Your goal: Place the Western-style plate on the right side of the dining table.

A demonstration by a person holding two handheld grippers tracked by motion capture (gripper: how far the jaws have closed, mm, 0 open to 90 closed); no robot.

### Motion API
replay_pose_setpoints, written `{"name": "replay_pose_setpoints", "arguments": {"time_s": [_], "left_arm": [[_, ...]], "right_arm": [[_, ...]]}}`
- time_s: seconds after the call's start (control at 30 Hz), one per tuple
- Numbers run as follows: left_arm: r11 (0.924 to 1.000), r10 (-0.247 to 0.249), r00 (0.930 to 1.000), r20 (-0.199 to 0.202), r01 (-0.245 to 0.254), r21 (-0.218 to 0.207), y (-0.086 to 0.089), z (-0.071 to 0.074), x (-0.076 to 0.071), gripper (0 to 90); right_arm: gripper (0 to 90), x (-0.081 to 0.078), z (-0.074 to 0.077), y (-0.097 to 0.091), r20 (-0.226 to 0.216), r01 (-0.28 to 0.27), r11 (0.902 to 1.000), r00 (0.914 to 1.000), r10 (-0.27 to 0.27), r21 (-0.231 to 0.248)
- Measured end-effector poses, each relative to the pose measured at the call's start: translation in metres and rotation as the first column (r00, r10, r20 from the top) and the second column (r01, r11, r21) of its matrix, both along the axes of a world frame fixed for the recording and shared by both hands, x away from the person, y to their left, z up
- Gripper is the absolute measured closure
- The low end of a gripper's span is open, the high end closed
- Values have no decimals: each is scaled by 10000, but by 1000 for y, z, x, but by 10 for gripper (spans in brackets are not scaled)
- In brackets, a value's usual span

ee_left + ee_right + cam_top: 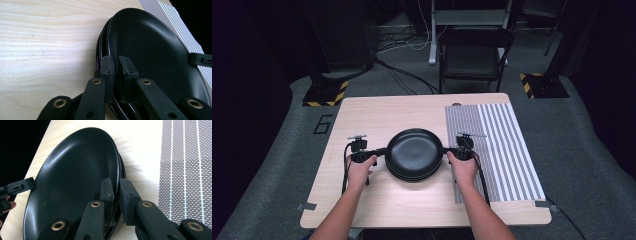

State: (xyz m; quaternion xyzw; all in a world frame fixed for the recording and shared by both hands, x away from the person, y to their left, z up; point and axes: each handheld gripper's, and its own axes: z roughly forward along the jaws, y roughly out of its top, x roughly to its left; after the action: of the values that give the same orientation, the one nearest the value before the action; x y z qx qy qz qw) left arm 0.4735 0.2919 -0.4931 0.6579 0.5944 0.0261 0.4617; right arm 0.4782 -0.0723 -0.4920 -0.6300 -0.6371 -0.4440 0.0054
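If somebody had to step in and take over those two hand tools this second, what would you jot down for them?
Left gripper: fingers shut on the left rim of the top round black plate.
Right gripper: fingers shut on the same plate's right rim.
The plate tops a stack of black plates in the middle of the light wooden table, beside a grey striped placemat.
Done: both grips made.
Left: probably lifting the plate off; not yet clearly raised.

Round matte-black shallow plate (414, 149) on top of a stack of like black plates (412, 176), mid wooden table (377, 117), just left of grey striped mat (497, 145). Top plate's rim clamped at left and right edges.
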Motion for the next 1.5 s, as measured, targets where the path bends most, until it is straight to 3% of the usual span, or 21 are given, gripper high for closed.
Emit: {"name": "replay_pose_setpoints", "arguments": {"time_s": [0.13,0.3,0.47,0.57,0.7,0.8,0.87,1.03,1.13,1.2,1.3,1.5], "left_arm": [[9980,-9,10000,63,5,625,-6,4,0,823],[9988,64,10000,33,-65,483,-9,3,1,825],[9972,-61,10000,54,57,750,-16,3,2,814],[9989,58,9999,-104,-53,464,-20,-1,3,793],[9995,242,9995,-214,-238,205,-23,-4,2,786],[9989,373,9991,-179,-367,298,-25,-4,-1,781],[9986,483,9988,-90,-481,223,-26,-6,-4,778],[9976,690,9976,-5,-690,112,-27,-6,-10,778],[9972,743,9972,-8,-743,95,-27,-7,-13,779],[9961,884,9961,30,-884,13,-29,-8,-16,779],[9946,1041,9946,61,-1040,-54,-30,-9,-19,778],[9919,1271,9919,44,-1271,-54,-33,-9,-25,777]], "right_arm": [[823,1,-1,-3,-195,146,9993,9997,-139,358],[827,1,0,-4,-264,265,9985,9993,-253,482],[831,2,2,-9,-91,424,9974,9991,-420,591],[834,2,4,-12,67,535,9968,9985,-540,592],[832,2,6,-13,303,514,9979,9982,-526,382],[824,0,6,-11,511,524,9986,9973,-525,39],[754,-1,6,-8,537,537,9985,9971,-539,42],[720,-17,6,-2,719,529,9978,9962,-500,-393],[717,-26,3,-5,562,647,9979,9963,-651,94],[715,-31,1,-6,418,564,9983,9975,-571,156],[704,-43,-4,-5,168,367,9967,9991,-379,718],[690,-53,-7,0,62,488,9952,9988,-495,850]]}}
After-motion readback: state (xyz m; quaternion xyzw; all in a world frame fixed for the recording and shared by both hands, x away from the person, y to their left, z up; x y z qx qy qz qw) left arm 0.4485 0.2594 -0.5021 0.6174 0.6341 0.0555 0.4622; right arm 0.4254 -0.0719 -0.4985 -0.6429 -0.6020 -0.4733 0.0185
